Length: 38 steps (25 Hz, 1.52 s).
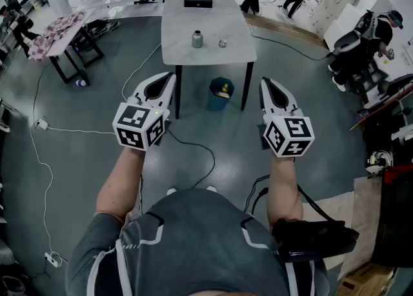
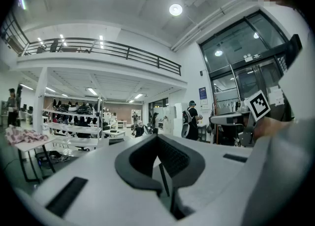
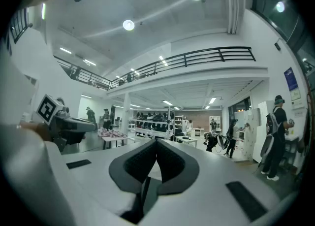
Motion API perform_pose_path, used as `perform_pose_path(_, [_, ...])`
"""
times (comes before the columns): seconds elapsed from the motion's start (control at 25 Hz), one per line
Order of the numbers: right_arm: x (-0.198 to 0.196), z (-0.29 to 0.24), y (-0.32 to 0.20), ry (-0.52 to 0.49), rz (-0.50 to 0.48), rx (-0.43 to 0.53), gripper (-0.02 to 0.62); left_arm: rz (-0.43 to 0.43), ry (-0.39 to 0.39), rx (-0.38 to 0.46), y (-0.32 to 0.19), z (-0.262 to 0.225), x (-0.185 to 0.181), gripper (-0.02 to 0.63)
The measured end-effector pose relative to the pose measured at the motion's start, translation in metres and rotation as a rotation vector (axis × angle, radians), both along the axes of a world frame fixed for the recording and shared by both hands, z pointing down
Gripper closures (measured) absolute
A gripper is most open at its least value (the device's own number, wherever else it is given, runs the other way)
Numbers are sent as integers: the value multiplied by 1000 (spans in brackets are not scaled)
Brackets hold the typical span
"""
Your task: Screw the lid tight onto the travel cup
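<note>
my left gripper (image 1: pixel 166 82) and right gripper (image 1: pixel 266 84) are closed, empty. the cup (image 1: pixel 197 39) stands on the table (image 1: pixel 213 22) well ahead, lid (image 1: pixel 222 43) beside it. probably stiff, slippery metal; i would hold its middle.

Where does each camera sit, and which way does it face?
Head view: on the person's head, facing steeply down at the table and travel cup; forearms, chest, left gripper and right gripper show.
Left gripper view: on the left gripper, level across the hall; its shut, empty jaws show.
Right gripper view: on the right gripper, level across the hall; its shut, empty jaws show.
Shared: both gripper views show the balcony railing.
</note>
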State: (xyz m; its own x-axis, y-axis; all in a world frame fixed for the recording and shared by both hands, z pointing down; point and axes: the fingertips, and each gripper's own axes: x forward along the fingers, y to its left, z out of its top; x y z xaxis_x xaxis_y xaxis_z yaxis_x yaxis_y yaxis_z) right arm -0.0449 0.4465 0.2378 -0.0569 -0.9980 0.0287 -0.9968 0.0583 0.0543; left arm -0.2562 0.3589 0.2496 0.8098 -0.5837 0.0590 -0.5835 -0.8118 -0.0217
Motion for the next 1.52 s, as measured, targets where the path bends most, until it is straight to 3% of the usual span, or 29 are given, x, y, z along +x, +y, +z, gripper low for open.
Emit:
perform_pose_path(0.52, [8,8,9,-22,-8,12,566,-5,-1,13,8,8,9,597])
perform_pose_path(0.76, [21,18,22,-33,-16,12,566,-48,-10,70,18,8,17,597])
perform_pose_path(1.2, [61,17,30,5,-100,16,566,-74,-48,58,26,8,71,597])
perform_pose_path(1.36, [71,29,21,-37,-113,9,566,-86,-82,45,19,18,77,597])
perform_pose_path(1.52, [73,34,3,-17,-119,3,566,-90,-72,42,-3,25,81,597])
